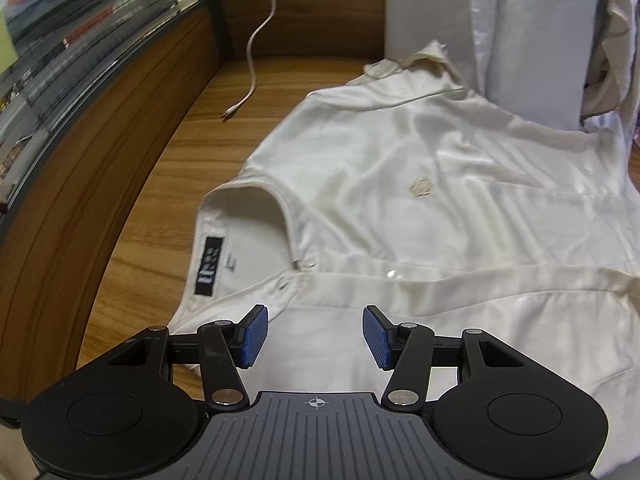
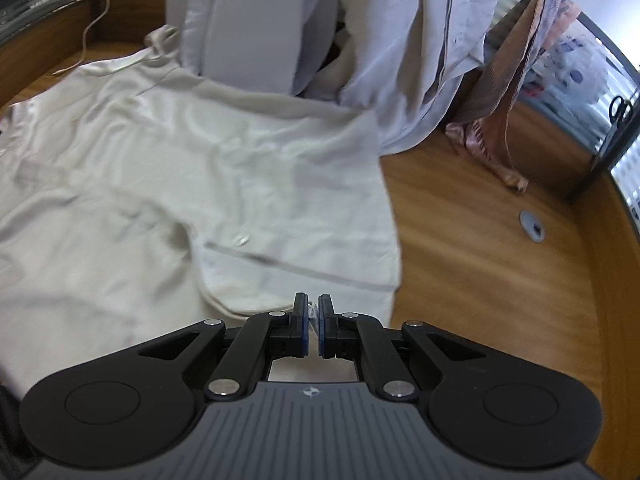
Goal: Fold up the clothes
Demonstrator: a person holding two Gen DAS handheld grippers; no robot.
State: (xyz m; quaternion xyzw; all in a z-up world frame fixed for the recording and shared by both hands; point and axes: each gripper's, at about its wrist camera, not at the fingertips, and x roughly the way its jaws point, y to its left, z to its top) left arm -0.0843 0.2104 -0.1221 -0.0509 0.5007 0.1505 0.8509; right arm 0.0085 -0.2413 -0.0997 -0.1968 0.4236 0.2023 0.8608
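A cream button-up shirt (image 1: 420,184) lies spread face up on the wooden table (image 1: 168,168), its collar with a dark label (image 1: 210,266) toward the left. My left gripper (image 1: 315,334) hovers open just above the shirt's front below the collar, with nothing between its blue pads (image 1: 254,336). In the right wrist view the same shirt (image 2: 200,184) stretches away to the left. My right gripper (image 2: 313,326) is shut on the shirt's near hem edge, a bit of white cloth showing between the pads.
A pile of pale grey and beige garments (image 2: 320,20) stands behind the shirt, with a pinkish patterned cloth (image 2: 508,92) to its right. A white cable (image 1: 254,56) lies on the table at the back left. A grey cable grommet (image 2: 532,226) sits in the tabletop. Wooden ledges and window blinds border the table.
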